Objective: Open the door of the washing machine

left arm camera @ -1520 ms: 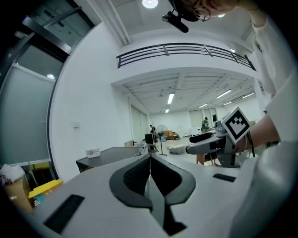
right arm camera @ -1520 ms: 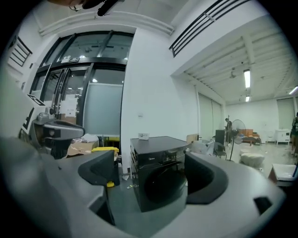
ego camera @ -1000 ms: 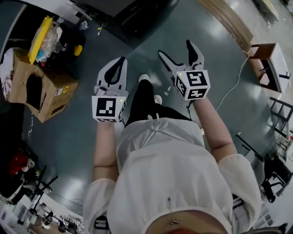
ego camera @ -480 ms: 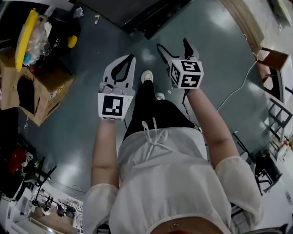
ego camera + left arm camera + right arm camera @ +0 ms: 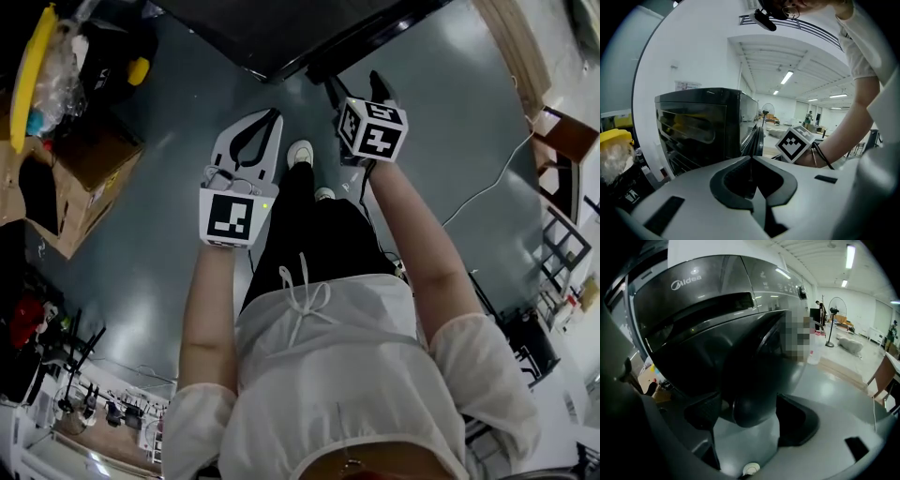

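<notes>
Head view: we count one washing machine (image 5: 281, 33) along the top edge and two grippers, the left gripper (image 5: 267, 122) and the right gripper (image 5: 356, 87) nearest it. Left gripper view: its fingers are pressed together on nothing; the machine stands ahead. Right gripper view: the one door (image 5: 740, 352) looks unopened; the fingers stand wide and are closing round a dark rounded lump (image 5: 750, 411), perhaps its handle, untouched; we judge grasping and pulling remain.
</notes>
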Available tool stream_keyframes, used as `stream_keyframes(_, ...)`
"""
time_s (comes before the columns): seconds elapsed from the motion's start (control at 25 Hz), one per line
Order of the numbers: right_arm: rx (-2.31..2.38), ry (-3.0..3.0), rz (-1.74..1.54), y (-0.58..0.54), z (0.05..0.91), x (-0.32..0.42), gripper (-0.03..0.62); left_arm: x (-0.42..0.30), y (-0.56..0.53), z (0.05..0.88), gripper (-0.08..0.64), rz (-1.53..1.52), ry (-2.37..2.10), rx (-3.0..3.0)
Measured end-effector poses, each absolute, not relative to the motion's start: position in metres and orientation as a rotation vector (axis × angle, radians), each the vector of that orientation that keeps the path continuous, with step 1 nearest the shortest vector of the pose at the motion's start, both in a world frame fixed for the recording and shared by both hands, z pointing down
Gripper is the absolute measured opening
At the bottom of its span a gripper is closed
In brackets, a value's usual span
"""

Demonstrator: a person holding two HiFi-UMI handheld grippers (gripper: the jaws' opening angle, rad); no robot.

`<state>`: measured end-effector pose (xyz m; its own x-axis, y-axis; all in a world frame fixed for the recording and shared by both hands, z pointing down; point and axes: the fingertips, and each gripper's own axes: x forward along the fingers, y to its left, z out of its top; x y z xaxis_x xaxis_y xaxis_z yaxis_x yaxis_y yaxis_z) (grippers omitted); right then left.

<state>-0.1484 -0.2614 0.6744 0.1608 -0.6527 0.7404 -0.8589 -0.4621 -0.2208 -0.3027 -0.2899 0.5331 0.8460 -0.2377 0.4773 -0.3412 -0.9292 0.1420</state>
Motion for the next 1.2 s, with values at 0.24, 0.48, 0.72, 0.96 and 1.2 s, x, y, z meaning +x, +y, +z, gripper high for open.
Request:
stream_keyframes(0.24, 2.198, -1.421, 1.237, -0.272, 0.687, -0.154, 0.227, -0.298, -0.293, 0.542, 0.023, 0.678, -0.437, 2.798)
stream_keyframes(0.48, 2.202, -1.391, 1.281, -0.275, 0.689, -0.163, 0.153, -0.303, -0.291, 0.548, 0.023, 0.697, -0.441, 2.788)
stream_keyframes(0.72, 2.19, -1.392, 1.294, -0.273, 0.689, -0.161, 0.149, -0.296, -0.287, 0.553, 0.023, 0.724, -0.409, 2.779)
stream_keyframes(0.96, 2.169, -1.406, 1.335, -0.269, 0.69, -0.162, 0.138, -0.289, -0.283, 0.549, 0.023, 0.705, -0.387, 2.798)
stream_keyframes(1.2, 2.2, -1.362, 1.363, -0.257, 0.689, -0.159, 0.124, -0.287, -0.274, 0.546, 0.023, 0.712, -0.365, 2.799)
